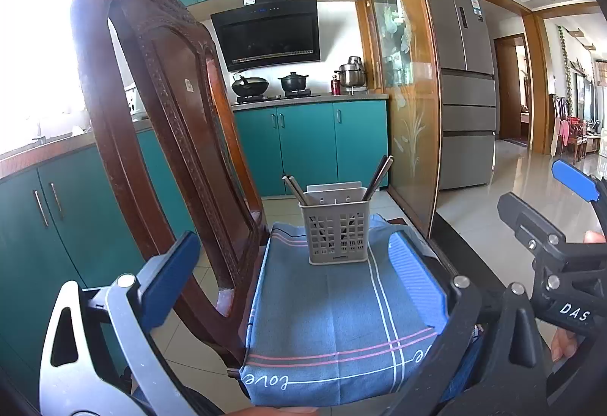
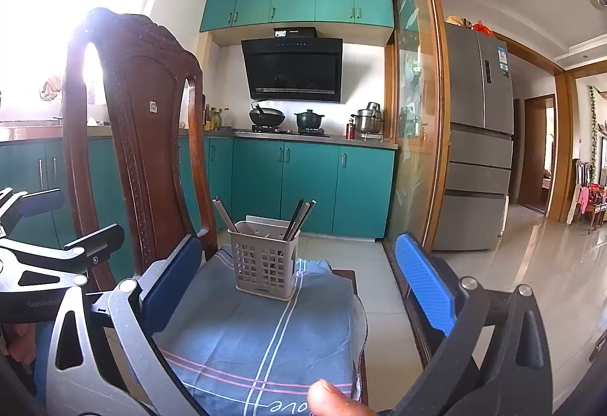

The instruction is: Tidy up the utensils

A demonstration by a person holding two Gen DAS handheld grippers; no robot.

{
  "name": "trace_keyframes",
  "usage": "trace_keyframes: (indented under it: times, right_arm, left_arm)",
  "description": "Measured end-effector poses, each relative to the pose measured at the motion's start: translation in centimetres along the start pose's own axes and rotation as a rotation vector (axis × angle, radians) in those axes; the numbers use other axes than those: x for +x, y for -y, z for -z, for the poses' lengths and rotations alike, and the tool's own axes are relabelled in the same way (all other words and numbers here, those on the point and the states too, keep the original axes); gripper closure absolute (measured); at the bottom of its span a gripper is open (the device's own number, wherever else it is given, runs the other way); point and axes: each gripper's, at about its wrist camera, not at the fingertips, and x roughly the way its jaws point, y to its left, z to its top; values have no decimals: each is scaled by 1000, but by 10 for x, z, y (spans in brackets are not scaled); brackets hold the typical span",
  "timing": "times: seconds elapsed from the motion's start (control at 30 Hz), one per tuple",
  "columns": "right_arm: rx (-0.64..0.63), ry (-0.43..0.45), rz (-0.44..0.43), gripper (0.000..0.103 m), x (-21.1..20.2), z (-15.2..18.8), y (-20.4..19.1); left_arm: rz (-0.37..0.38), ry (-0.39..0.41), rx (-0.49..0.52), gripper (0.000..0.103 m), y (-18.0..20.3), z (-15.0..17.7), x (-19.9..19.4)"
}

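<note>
Both hand-held grippers, the left (image 1: 296, 279) and the right (image 2: 299, 283), are held released, with nothing between their blue pads. Between the jaws a blue cloth (image 1: 334, 317) is seen spread over a chair (image 1: 159, 104) seat. A grey basket (image 1: 337, 232) stands upright on the cloth, and chopsticks (image 1: 377, 175) are leaned inside it at both ends. A fingertip (image 2: 330, 399) is seen at the lower edge of the right view.
</note>
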Motion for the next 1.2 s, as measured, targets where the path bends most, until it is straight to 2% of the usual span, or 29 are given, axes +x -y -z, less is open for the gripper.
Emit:
trace_keyframes:
  times: [0.63, 1.07, 1.2]
  right_arm:
    - [-11, -28, -18, 3, 12, 5, 0]
    - [-4, -58, -31, 3, 36, 10, 4]
    - [16, -91, -31, 3, 53, 16, 9]
  left_arm:
    - [5, -24, 6, 4, -4, 2, 13]
    - [4, -75, 9, 4, -5, 4, 41]
    - [-12, -99, 23, 4, -1, 7, 58]
